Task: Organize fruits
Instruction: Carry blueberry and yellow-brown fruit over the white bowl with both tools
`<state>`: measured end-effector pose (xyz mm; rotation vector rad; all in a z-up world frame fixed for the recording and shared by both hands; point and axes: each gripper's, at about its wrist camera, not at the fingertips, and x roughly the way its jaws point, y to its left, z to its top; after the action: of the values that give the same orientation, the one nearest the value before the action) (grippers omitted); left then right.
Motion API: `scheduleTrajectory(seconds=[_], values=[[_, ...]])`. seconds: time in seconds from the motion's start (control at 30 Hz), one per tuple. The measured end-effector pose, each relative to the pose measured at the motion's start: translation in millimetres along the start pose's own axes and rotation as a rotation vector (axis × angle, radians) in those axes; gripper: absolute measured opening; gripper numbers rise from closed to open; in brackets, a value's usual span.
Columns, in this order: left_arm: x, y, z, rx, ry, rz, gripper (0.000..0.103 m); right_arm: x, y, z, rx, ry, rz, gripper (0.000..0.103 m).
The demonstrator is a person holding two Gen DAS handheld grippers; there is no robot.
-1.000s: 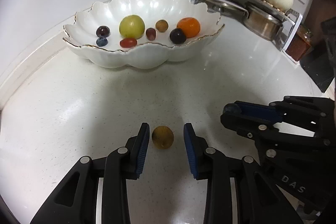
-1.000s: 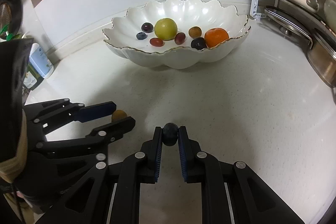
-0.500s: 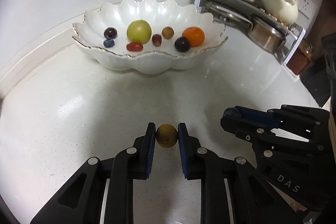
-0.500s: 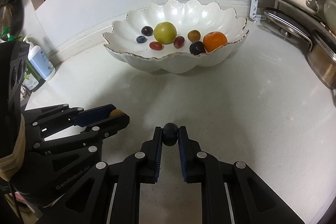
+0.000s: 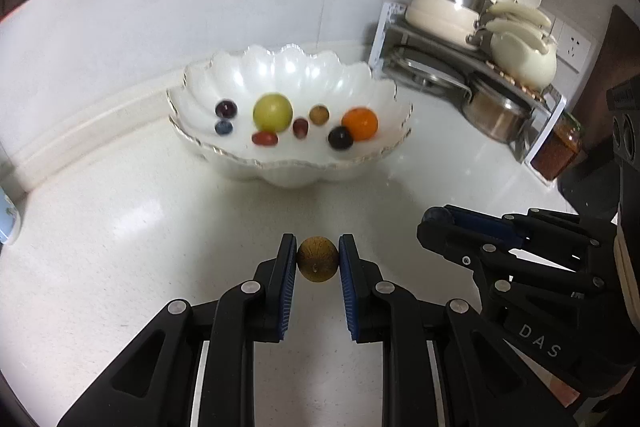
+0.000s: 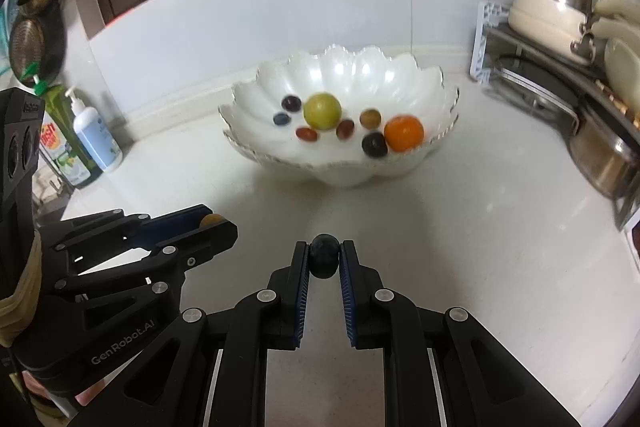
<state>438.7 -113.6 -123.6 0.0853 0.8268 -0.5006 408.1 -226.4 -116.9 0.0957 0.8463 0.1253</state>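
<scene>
A: What is gripped by the left tool [image 5: 318,259]?

B: A small brown-gold fruit [image 5: 317,259] is pinched between its blue pads at lower centre of the left wrist view. The jaws are nearly closed, and both pads are pressed against the fruit's sides. The fruit appears to be held clear of the white tabletop [image 5: 140,235].

A: And the right tool [image 6: 324,261]?

B: It is closed tight on a dark, near-black berry [image 6: 324,255], seen at lower centre of the right wrist view. The same tool is seen at the right edge of the left wrist view, with the berry at its tip.

A: Where is the rest of the fruit found?

B: A scalloped white bowl [image 5: 280,71] is set at the middle of both views, well apart from both tools. Inside it are seen a yellow-green fruit [image 5: 272,112], an orange [image 5: 359,123], a dark plum [image 5: 341,138], a blueberry [image 5: 223,127] and a few small red and brown pieces.

A: What else is shown?

B: A rack of pots [image 5: 472,67] is seen at upper right of the left wrist view, and bottles [image 6: 86,139] at the left of the right wrist view.
</scene>
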Motion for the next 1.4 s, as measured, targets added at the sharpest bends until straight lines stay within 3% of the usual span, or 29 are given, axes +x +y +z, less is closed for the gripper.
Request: scheduleTrajectory(seconds=[0.63,1.4], values=[[-53,-8,43,0.016,-0.166,0.022,0.022,-45,2,39,-0.021,-0.149,-0.011,0.017],[-21,-10,132,0.044,-0.225,0.063,0.022,-18,-28,126,0.004,-0.229,-0.035,0.017]])
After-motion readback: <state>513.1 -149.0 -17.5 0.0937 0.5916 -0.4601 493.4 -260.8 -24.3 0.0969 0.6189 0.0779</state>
